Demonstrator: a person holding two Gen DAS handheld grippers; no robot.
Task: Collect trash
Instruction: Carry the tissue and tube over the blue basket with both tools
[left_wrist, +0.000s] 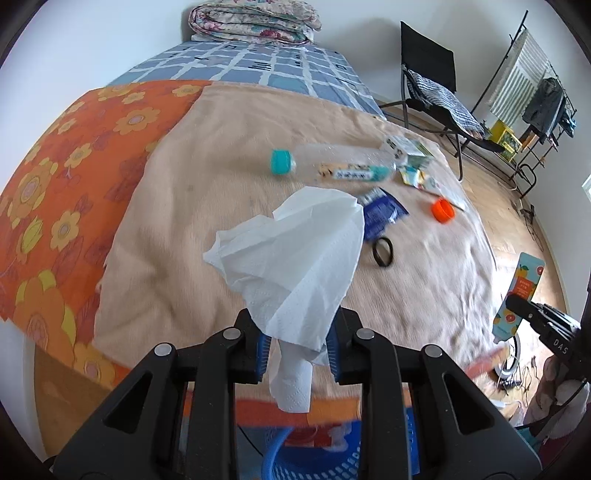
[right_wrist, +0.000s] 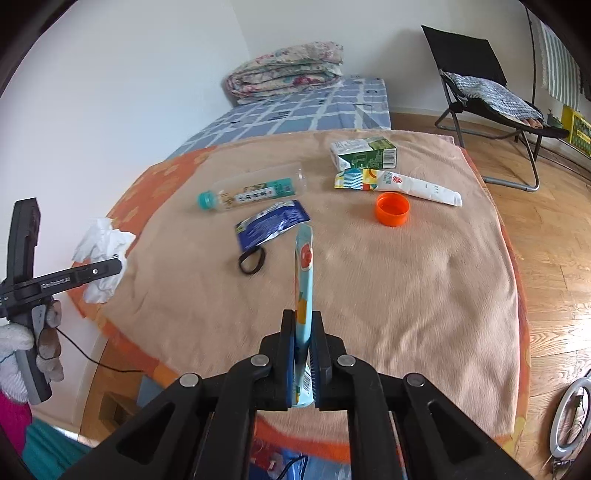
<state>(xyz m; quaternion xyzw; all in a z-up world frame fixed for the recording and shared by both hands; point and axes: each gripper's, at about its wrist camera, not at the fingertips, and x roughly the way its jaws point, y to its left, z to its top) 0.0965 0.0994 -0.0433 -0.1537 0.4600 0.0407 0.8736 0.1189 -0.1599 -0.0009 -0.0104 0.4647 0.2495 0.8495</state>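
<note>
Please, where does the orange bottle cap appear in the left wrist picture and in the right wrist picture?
Left wrist view: the orange bottle cap lies right of centre on the beige blanket, right of the blue wrapper.
Right wrist view: the cap lies above centre, just below the white tube.
Shared landmark: the black hair tie.

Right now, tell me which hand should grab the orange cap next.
Neither yet: the left hand-held gripper holds a tissue, the right a wrapper. Once emptied, right; the orange cap lies on its side.
</note>
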